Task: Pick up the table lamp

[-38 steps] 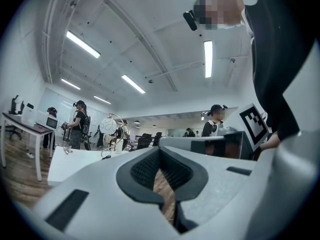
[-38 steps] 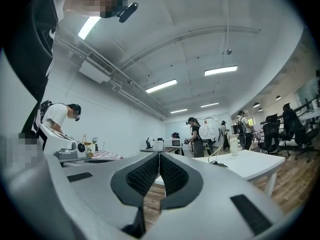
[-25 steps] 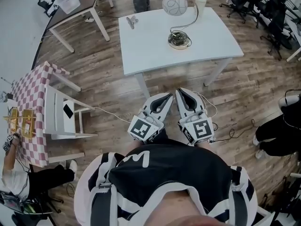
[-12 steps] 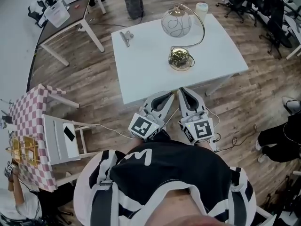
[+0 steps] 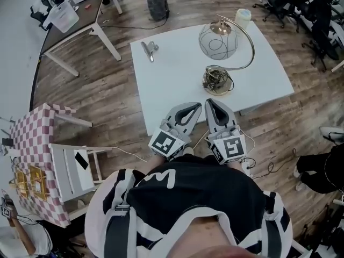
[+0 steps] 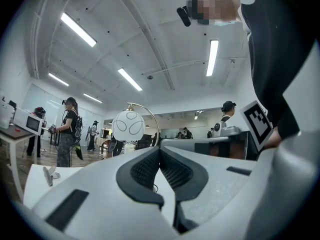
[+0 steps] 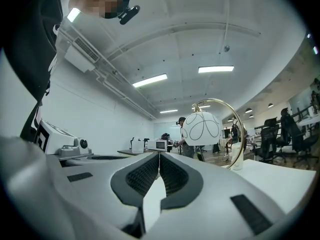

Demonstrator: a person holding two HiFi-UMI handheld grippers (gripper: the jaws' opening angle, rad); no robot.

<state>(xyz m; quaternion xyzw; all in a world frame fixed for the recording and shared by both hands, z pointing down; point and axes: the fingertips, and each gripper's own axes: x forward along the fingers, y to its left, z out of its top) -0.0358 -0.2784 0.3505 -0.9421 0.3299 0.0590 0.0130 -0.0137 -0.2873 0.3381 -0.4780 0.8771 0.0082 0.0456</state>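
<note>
The table lamp [image 5: 220,55] stands on the white table [image 5: 177,74]: a white globe shade with black lines hangs from a curved gold arm over a round gold base [image 5: 217,82]. The globe also shows in the left gripper view [image 6: 129,126] and the right gripper view [image 7: 201,128]. My left gripper [image 5: 194,106] and right gripper [image 5: 210,102] are held side by side at the table's near edge, short of the lamp. Both are shut with nothing between the jaws.
A small grey metal object [image 5: 149,49] lies at the table's far left, a white cup [image 5: 243,17] at its far right corner. A checkered table [image 5: 37,160] and white chair [image 5: 78,168] stand at left, office chairs [image 5: 317,15] at right. People stand in the background.
The white table and lamp have come nearer and shifted right in the head view. Both grippers stayed shut, side by side, and now reach the table's near edge.
</note>
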